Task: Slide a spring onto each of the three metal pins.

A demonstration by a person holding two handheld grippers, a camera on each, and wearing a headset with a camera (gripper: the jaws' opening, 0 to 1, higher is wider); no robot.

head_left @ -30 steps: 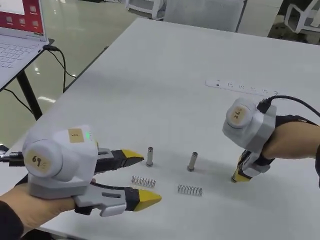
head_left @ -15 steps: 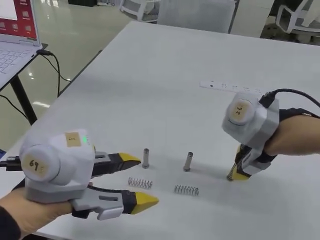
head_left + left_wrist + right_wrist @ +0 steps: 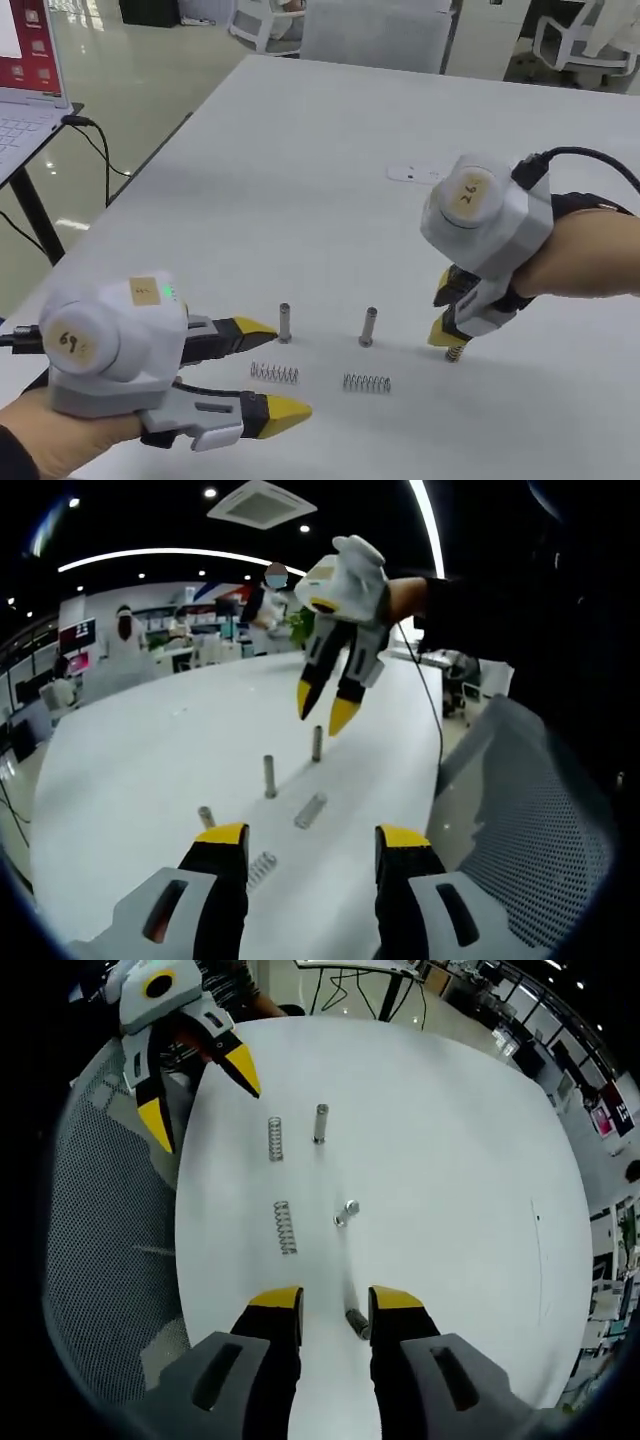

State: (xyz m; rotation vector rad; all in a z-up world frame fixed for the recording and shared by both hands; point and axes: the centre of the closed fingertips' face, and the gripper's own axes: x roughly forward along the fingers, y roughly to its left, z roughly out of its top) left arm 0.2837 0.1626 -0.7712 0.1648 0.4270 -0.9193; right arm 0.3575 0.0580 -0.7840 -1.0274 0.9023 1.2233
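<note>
Right claw (image 3: 336, 1305) gapes beside three pins (image 3: 321, 1123) (image 3: 346, 1212) (image 3: 357, 1322), two loose springs (image 3: 275, 1138) (image 3: 286, 1227).

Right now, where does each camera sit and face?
Head view: above the table, facing down; left gripper and right gripper show, hand-held.
Left gripper view: looks along its open jaws toward the right gripper and pins.
Right gripper view: looks down between its jaws at one pin, left gripper beyond.
Both gripper views share the two loose springs.
</note>
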